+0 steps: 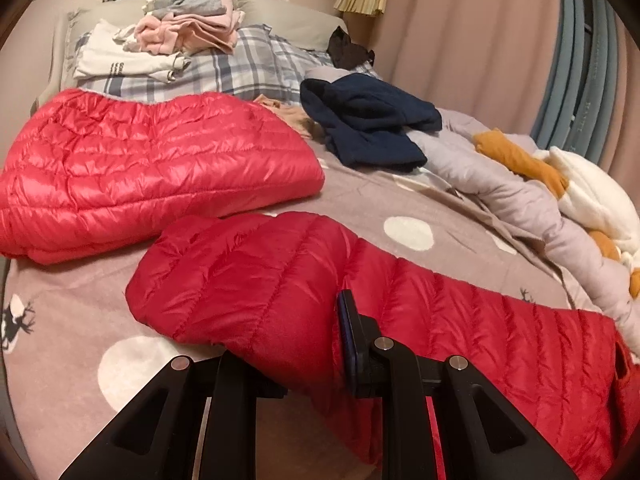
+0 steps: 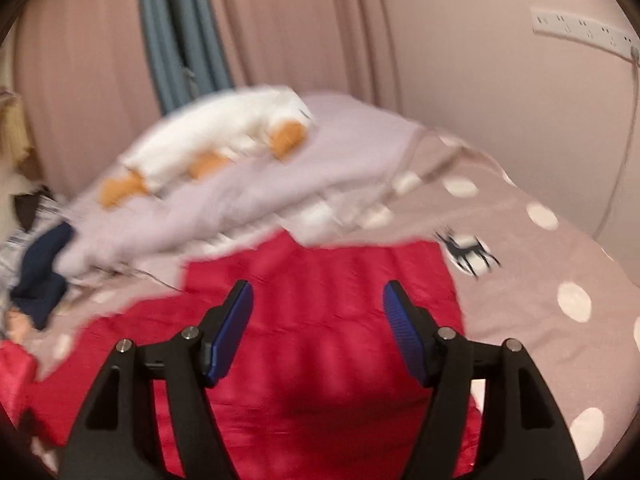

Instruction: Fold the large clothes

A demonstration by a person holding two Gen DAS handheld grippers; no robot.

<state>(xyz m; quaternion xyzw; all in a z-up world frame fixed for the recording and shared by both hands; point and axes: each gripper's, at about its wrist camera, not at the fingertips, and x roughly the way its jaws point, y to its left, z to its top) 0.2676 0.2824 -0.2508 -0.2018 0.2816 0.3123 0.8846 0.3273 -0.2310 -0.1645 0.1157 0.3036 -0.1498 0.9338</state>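
Nearest in the left wrist view, the left tongs (image 1: 308, 360) are clamped on a thick fold of the red down jacket (image 1: 280, 288). Only one blue pad (image 1: 347, 344) shows; the other finger is buried under the quilted cloth. The jacket lies on the bed, running from the tongs toward the right rim of the picture, where its far end is cut off.

In the right wrist view, the right tongs (image 2: 318, 332) hang above another stretch of the same red jacket (image 2: 320, 360). Their jaws are opening, both blue pads (image 2: 230, 332) are bare, and nothing sits between them. This whole view is smeared by motion, so stitching and hem lines are hard to make out.

Around the jacket, the dotted bedspread (image 1: 408, 234) shows bare patches to the left of the left tongs and past the jacket's right edge in the right view, toward the bed's rounded border.

Farther back, a second red puffer piece (image 1: 152, 164) lies folded, just beside the held one with a thin strip of bedspread between them. Behind it sits a navy garment (image 1: 368, 124), and to the right a crumpled lilac duvet (image 1: 508, 196) carries a white and orange plush toy (image 1: 588, 192), partly cut off by the rim.

At the far end, a stack of folded clothes (image 1: 184, 32) rests on a plaid pillow (image 1: 248, 68), against pink curtains (image 1: 460, 40).
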